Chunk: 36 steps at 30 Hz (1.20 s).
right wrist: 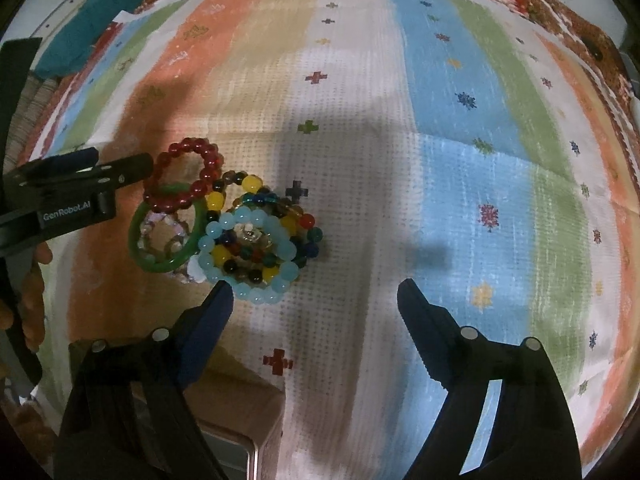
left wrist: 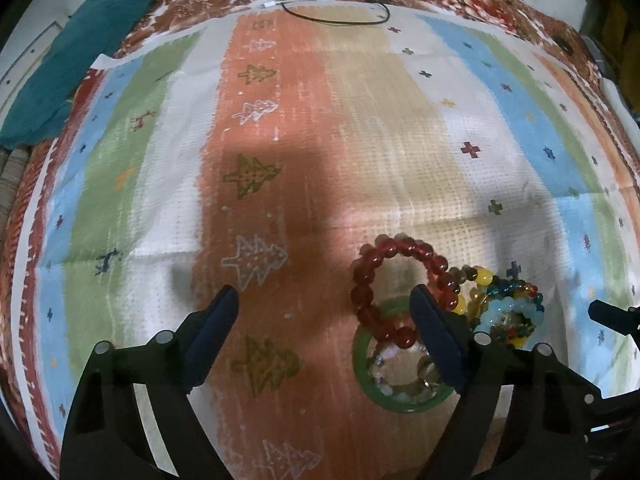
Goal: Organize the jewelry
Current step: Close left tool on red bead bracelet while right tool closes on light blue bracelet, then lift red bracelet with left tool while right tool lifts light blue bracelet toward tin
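Observation:
A pile of bracelets lies on the striped cloth [right wrist: 440, 160]. A red bead bracelet [right wrist: 186, 176] leans on a green bangle [right wrist: 138, 246]. A light blue bead bracelet [right wrist: 224, 224] rests on multicolour bead strands [right wrist: 256, 186], and clear beads [right wrist: 160, 224] sit inside the bangle. My left gripper [left wrist: 324, 300] is open and empty; its right finger overlaps the red bracelet [left wrist: 362, 276] and green bangle [left wrist: 360, 364]. My right gripper [right wrist: 314, 294] is open and empty, its left fingertip just below the blue bracelet.
A brown box [right wrist: 236, 408] with a metallic rim sits below the pile, under the right gripper. A teal cloth [left wrist: 80, 40] lies at the far left edge. A black cable [left wrist: 332, 4] and white cable lie at the far end of the cloth.

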Tool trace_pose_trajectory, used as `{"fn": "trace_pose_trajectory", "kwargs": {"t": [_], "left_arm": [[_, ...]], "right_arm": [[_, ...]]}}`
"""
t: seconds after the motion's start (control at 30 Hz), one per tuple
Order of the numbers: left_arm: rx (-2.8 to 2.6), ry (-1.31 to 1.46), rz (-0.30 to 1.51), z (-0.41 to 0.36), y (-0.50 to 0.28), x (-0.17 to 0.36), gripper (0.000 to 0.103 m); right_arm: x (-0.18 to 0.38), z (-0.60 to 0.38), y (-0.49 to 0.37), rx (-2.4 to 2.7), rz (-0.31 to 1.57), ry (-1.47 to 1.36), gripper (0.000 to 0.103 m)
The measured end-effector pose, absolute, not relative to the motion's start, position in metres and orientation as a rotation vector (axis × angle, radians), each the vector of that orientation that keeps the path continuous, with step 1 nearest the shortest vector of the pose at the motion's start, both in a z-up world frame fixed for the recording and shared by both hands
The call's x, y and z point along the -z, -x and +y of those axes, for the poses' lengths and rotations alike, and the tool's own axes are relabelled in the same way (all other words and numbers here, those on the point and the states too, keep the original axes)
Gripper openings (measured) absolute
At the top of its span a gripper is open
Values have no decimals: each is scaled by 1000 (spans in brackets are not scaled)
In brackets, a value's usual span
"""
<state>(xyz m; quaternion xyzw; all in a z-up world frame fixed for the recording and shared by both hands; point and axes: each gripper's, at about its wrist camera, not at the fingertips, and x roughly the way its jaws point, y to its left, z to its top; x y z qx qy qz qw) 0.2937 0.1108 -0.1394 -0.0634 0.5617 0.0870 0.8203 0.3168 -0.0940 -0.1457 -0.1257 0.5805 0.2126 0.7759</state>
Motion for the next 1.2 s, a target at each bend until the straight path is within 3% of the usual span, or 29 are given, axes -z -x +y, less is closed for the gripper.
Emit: {"fn": "trace_pose_trajectory", "kwargs": {"t": [0.53, 0.63, 0.7, 0.87, 1.2], "left_arm": [[-161, 106, 1247, 107, -308, 168, 47], [-151, 104, 1245, 105, -310, 168, 32], [-156, 97, 1246, 104, -310, 168, 15], [-184, 66, 1249, 99, -310, 168, 14], [-191, 79, 1211, 92, -292, 141, 13]], "right_arm": [[161, -76, -326, -488, 1302, 286, 33], [162, -73, -325, -504, 1306, 290, 25], [162, -70, -324, -513, 1305, 296, 17], [158, -70, -319, -509, 1283, 323, 12], [138, -75, -309, -536, 1230, 310, 12]]}}
